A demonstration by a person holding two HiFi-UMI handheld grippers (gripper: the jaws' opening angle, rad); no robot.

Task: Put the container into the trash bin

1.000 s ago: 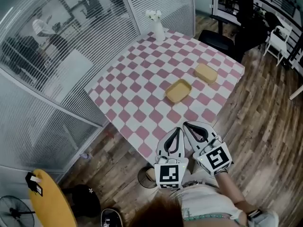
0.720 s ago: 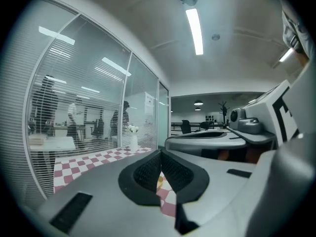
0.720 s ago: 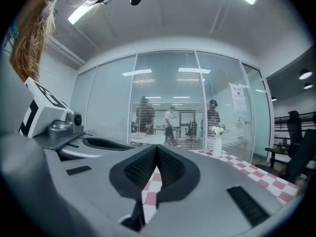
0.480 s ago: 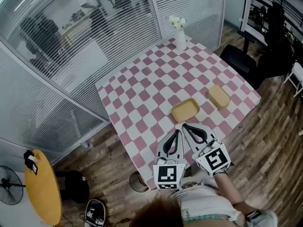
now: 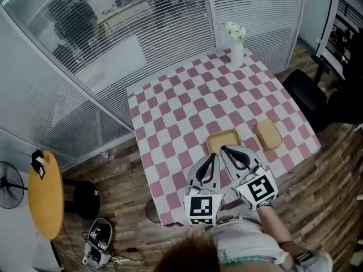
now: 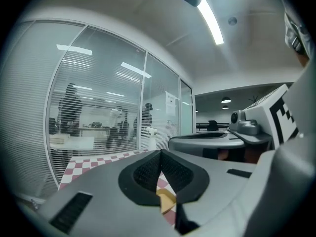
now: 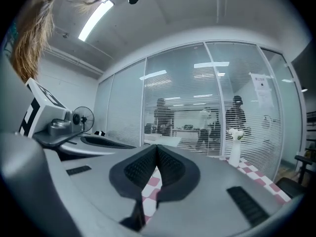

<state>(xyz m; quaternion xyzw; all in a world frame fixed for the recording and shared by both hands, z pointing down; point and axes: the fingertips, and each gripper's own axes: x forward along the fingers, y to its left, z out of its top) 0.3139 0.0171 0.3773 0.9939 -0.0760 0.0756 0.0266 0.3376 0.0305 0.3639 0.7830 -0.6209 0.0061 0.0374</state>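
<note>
trash bin (image 5: 152, 211): likely the round shape under the table (image 5: 170, 106) edge, well left of container (image 5: 223, 141) | left gripper (image 5: 212, 156): jaws together, empty, just short of container | right gripper (image 5: 224, 149): jaws together, empty, nearer, tip at container's near rim | container: on table, dead ahead, long axis crosswise to jaws | second yellow box (image 5: 268, 135): right of container

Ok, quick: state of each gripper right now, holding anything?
Left gripper: closed, holding nothing.
Right gripper: closed, holding nothing.
</note>
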